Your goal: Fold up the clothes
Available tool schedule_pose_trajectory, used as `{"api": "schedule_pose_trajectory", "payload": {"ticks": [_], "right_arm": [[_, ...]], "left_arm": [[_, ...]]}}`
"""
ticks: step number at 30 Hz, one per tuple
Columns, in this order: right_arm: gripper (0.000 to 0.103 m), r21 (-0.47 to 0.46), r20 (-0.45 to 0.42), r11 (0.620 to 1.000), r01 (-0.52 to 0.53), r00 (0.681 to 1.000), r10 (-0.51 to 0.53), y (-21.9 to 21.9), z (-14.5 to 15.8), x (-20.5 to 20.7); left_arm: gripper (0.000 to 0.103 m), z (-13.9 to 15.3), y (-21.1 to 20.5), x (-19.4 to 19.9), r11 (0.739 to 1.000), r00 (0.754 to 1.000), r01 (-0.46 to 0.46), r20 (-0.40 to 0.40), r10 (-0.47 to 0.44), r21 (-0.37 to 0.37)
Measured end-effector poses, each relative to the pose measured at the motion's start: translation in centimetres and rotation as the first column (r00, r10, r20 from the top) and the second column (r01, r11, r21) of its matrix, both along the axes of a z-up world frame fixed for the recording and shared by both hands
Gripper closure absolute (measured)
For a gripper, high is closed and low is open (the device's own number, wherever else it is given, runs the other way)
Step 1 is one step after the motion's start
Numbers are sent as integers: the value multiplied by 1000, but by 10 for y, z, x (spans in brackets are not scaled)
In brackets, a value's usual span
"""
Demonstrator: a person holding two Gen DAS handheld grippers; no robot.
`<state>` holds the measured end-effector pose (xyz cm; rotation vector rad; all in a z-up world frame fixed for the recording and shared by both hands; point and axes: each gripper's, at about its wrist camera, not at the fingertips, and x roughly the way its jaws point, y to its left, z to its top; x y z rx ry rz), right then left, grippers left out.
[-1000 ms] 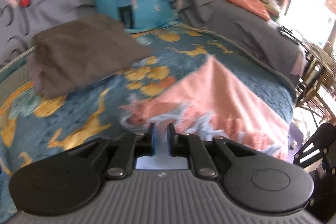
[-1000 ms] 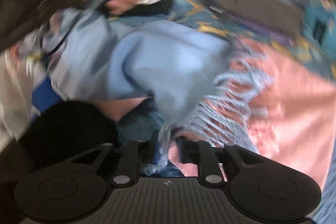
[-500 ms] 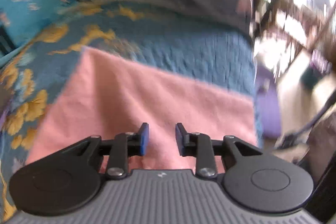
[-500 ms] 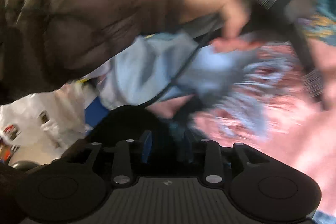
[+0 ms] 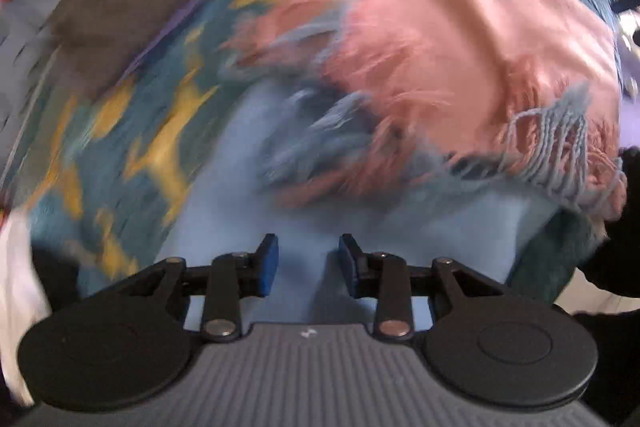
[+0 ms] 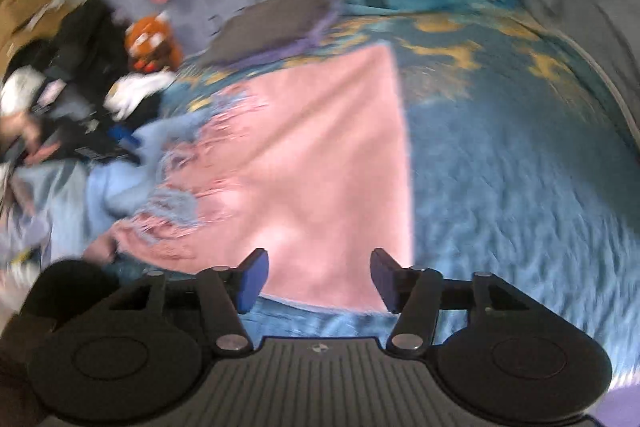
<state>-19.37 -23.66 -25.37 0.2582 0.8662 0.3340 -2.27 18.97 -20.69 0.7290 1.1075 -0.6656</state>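
Bed (image 6: 520,167) under me carries the shawl (image 6: 320,155), pink half folded over blue. My left hand-held gripper (image 5: 308,263) and right hand-held gripper (image 6: 318,279) are opening, empty; more folds remain, I judge.

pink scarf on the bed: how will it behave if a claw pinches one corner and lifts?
Likely floppy: the scarf lies flat, following the bedspread, so it should drape, not hold shape. Probably light for its size, as it looks thin. Its fringe hangs in loose strands that may snag or trail.
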Motion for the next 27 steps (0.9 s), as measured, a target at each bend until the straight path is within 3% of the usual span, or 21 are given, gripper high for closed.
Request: {"api": "schedule_pose_trajectory", "payload": {"ticks": [3, 4, 5, 7, 8, 10, 12, 16, 20, 23, 27], "right_arm": [[46, 93, -26, 992, 81, 997, -79, -14, -16, -5], [46, 124, -34, 986, 108, 994, -104, -19, -22, -6], [46, 146, -37, 980, 132, 991, -128, -22, -25, -7], [46, 169, -29, 969, 178, 984, -175, -28, -30, -9], [46, 179, -27, 964, 195, 981, -194, -30, -32, -9], [46, 192, -30, 958, 213, 977, -211, -34, -36, -9], [45, 213, -44, 949, 231, 973, -227, -38, -43, -7], [43, 274, -67, 931, 241, 971, -231, -43, -57, -5], [41, 326, -40, 919, 219, 975, -218, -45, -62, -1], [39, 377, -28, 903, 207, 977, -213, -49, -67, 2], [38, 426, -13, 886, 180, 981, -193, -51, -72, 4]], "left_arm": [[63, 33, -13, 4, 988, 1000, 14, 12, -12, -156], [55, 41, -27, 7, 974, 999, 42, 12, -40, -222], [41, 49, -41, 11, 955, 997, 71, 13, -70, -288], [18, 54, -86, 25, 920, 988, 150, 27, -150, -361], [16, 53, -112, 32, 905, 981, 192, 39, -192, -379], [16, 46, -163, 45, 890, 967, 250, 48, -251, -382], [16, 33, -210, 65, 892, 957, 283, 37, -289, -352], [16, -2, -282, 116, 901, 945, 280, -69, -319, -333], [16, -36, -307, 152, 904, 922, 291, -159, -352, -313], [16, -61, -314, 166, 903, 883, 306, -265, -388, -302], [17, -69, -310, 167, 883, 848, 293, -328, -417, -366]]}}
